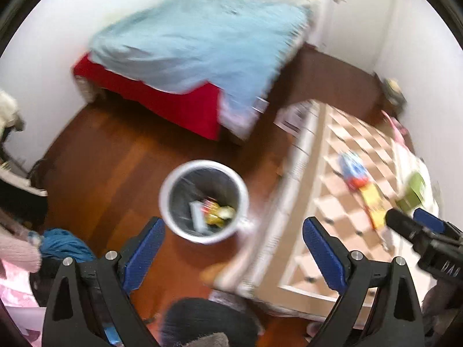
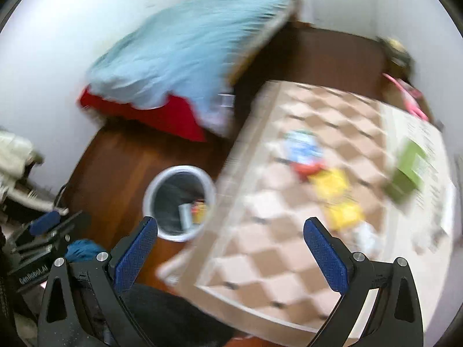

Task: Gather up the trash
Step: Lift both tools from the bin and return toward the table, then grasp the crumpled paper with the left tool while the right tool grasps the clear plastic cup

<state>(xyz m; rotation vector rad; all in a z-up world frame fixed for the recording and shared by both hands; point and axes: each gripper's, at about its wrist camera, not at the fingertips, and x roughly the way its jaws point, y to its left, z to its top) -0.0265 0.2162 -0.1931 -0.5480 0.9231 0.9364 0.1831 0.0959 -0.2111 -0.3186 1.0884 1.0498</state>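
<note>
On the wooden floor (image 1: 121, 159) beside the bench (image 1: 347, 248) stands a white trash bin (image 1: 202, 201) with a few wrappers already inside, while blue, red and yellow wrappers (image 2: 318, 173) and a green box (image 2: 406, 170) lie on the bench's checkered top. Both the left gripper (image 1: 234, 248) and the right gripper (image 2: 230, 248) hang above with fingers spread wide and hold nothing; both views are blurred, with a blue-covered bed (image 1: 196, 37) behind
</note>
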